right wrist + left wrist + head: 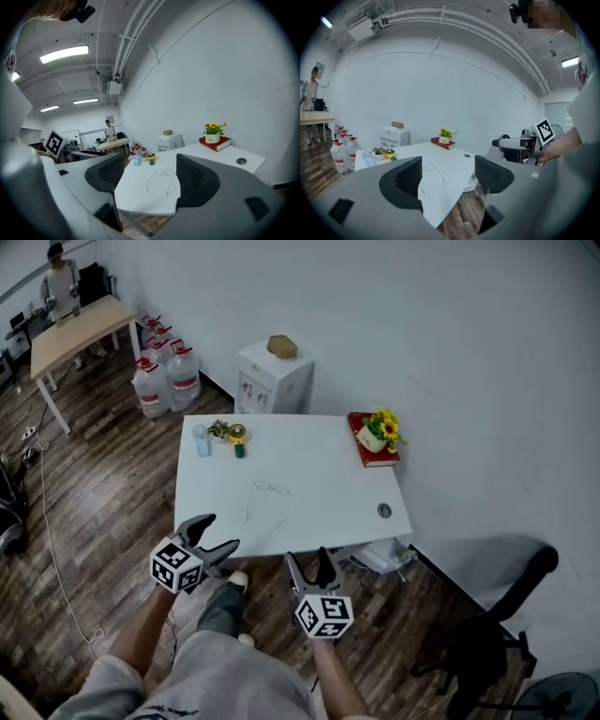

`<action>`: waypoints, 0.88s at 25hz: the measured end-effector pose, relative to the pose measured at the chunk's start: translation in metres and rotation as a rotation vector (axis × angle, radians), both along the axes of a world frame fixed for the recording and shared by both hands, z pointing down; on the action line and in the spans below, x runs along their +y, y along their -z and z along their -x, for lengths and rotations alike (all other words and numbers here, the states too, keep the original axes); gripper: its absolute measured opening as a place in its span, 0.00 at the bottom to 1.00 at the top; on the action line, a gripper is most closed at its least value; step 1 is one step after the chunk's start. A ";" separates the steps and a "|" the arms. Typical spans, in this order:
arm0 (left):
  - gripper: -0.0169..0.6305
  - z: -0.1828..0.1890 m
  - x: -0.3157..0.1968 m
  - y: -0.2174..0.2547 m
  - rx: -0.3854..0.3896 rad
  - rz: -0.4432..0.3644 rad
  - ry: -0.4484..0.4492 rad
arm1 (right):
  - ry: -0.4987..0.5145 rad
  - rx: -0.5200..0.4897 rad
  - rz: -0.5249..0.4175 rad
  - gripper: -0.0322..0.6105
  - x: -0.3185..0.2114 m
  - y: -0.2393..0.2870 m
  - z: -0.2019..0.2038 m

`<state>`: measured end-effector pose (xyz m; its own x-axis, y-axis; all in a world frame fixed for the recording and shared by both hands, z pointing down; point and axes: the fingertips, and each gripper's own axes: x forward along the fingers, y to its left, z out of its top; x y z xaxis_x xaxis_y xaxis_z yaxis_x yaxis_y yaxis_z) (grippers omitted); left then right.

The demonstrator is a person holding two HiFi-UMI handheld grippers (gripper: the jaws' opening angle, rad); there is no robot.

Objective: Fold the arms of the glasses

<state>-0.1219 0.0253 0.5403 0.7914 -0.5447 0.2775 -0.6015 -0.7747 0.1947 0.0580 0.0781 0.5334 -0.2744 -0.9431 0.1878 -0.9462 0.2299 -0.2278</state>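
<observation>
the glasses lay on the worktop, arms unfolded; left claw and right claw gaped empty, nothing started.

Glasses on white table, arms unfolded. Left gripper, right gripper near front edge, jaws apart, empty.

A plain white wall is running behind the white table, which is standing on dark wooden floorboards; a small white cabinet is sitting against the wall, water jugs clustering beside it; a wooden table is standing in the far corner; a black office chair is standing at the right; strip lights are glowing overhead.
</observation>
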 end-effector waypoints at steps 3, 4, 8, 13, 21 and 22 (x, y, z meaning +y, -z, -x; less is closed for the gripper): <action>0.57 -0.018 -0.036 -0.008 -0.004 0.003 -0.055 | -0.031 0.003 0.011 0.57 -0.025 -0.009 -0.008; 0.56 -0.025 -0.050 -0.009 -0.003 0.003 -0.074 | -0.045 0.004 0.014 0.57 -0.035 -0.009 -0.011; 0.56 -0.051 -0.111 -0.016 -0.006 0.015 -0.148 | -0.109 -0.002 0.033 0.57 -0.078 -0.008 -0.029; 0.56 -0.080 -0.183 -0.029 -0.030 0.050 -0.240 | -0.179 0.000 0.064 0.56 -0.126 -0.013 -0.051; 0.53 -0.109 -0.251 -0.077 -0.122 0.133 -0.424 | -0.234 -0.004 0.150 0.56 -0.178 -0.044 -0.070; 0.53 -0.111 -0.255 -0.085 -0.136 0.148 -0.456 | -0.238 -0.005 0.161 0.56 -0.183 -0.048 -0.070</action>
